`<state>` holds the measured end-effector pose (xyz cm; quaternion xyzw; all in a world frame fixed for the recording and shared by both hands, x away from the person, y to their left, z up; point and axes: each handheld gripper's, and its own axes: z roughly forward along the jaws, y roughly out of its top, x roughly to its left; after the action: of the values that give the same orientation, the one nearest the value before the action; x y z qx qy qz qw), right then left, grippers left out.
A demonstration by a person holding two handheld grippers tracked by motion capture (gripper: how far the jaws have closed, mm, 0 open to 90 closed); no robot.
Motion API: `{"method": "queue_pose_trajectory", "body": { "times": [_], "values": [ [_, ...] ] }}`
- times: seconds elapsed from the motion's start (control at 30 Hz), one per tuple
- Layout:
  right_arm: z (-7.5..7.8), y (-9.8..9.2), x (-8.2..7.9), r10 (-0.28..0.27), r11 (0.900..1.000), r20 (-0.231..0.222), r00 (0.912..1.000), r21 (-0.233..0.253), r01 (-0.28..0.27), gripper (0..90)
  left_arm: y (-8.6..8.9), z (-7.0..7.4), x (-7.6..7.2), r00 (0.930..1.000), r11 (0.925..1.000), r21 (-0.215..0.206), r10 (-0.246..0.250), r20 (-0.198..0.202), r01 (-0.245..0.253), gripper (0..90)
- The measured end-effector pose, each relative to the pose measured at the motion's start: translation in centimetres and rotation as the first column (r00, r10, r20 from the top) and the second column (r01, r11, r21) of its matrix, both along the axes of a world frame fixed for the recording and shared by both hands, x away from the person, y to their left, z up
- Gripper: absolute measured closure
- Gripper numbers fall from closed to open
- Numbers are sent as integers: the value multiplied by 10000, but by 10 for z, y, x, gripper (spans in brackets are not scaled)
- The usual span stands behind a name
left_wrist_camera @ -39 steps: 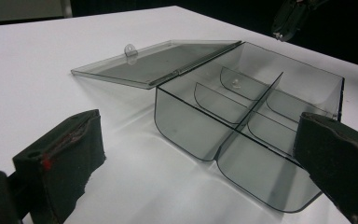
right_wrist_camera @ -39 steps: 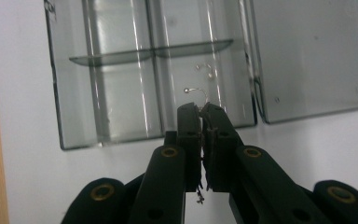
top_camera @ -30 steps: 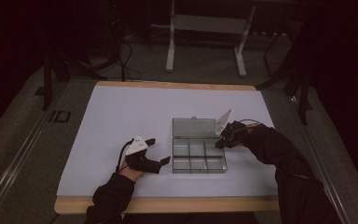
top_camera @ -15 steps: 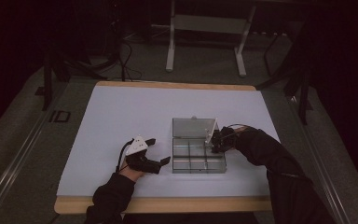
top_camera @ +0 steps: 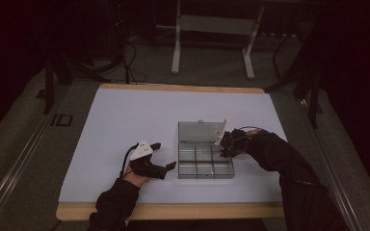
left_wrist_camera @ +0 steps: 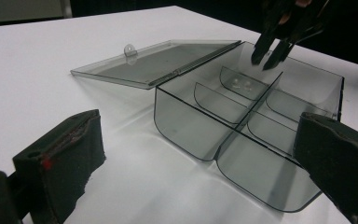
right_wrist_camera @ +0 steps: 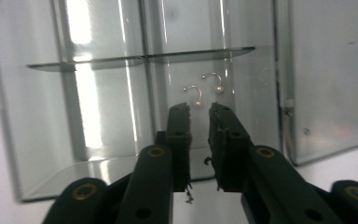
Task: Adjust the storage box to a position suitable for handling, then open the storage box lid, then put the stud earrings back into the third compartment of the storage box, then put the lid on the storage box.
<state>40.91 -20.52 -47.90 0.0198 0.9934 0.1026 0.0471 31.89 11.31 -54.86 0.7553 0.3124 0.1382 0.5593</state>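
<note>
The white bench [top_camera: 125, 125] lies bare toward its far and left edges. A clear compartment box [top_camera: 205, 163] (lid [top_camera: 198, 131] flat open) sits near the front edge, right of centre. Two pearl earrings [right_wrist_camera: 209, 88] lie in one corner compartment. The right gripper [right_wrist_camera: 199, 109] hovers above them, jaws narrowly parted, empty; the left gripper [top_camera: 166, 156] rests released beside the box.

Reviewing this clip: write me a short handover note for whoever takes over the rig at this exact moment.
Left gripper: open, resting on the table just left of the clear box, holding nothing.
Right gripper: jaws a narrow gap apart, nothing between them, poised over the box's compartment next to the hinge.
Things: the box's lid lies open flat on the table. Two pearl earrings lie in that compartment, just ahead of the right jaw tips; the other compartments look empty.
Done: box opened, earrings inside.
Left: probably withdraw the right gripper and close the lid, unless the earrings are to be picked out.
</note>
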Motion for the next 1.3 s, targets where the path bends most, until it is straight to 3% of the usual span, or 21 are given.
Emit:
{"method": "queue_pose_trajectory", "body": {
  "times": [0.17, 0.4, 0.6, 0.73, 0.93, 1.07, 1.3],
  "values": [
    [15, -10, -8, -715, 9962, -70, 9974, 490, 717, 698, 0, 0, 1, 10000, 10000, 58, -12, -49, 13, 27],
    [17, -21, -18, -1315, 9886, -45, 9913, 737, 1314, 645, -2, 0, 0, 10000, 9997, 246, 57, -25, -56, 27],
    [19, -35, -23, -2041, 9711, 115, 9789, 1290, 2009, 611, -4, 1, -1, 9999, 9992, 374, 123, 62, -126, 27],
    [25, -45, -25, -2485, 9517, 154, 9685, 1901, 2412, 584, -6, 1, -2, 9997, 9979, 635, 79, 212, -92, 27],
    [27, -58, -32, -2997, 9240, 260, 9537, 2568, 2834, 587, -12, 6, -1, 9996, 9975, 691, -121, -269, 139, 27],
    [25, -68, -36, -3287, 9070, 360, 9437, 2904, 3048, 581, -14, 12, -1, 9985, 9966, 820, 55, -544, -10, 27],
    [24, -88, -40, -3860, 8729, 636, 9203, 3478, 3421, 555, -17, 30, 0, 9974, 9929, 1174, 261, -669, -181, 28]
  ]
}}
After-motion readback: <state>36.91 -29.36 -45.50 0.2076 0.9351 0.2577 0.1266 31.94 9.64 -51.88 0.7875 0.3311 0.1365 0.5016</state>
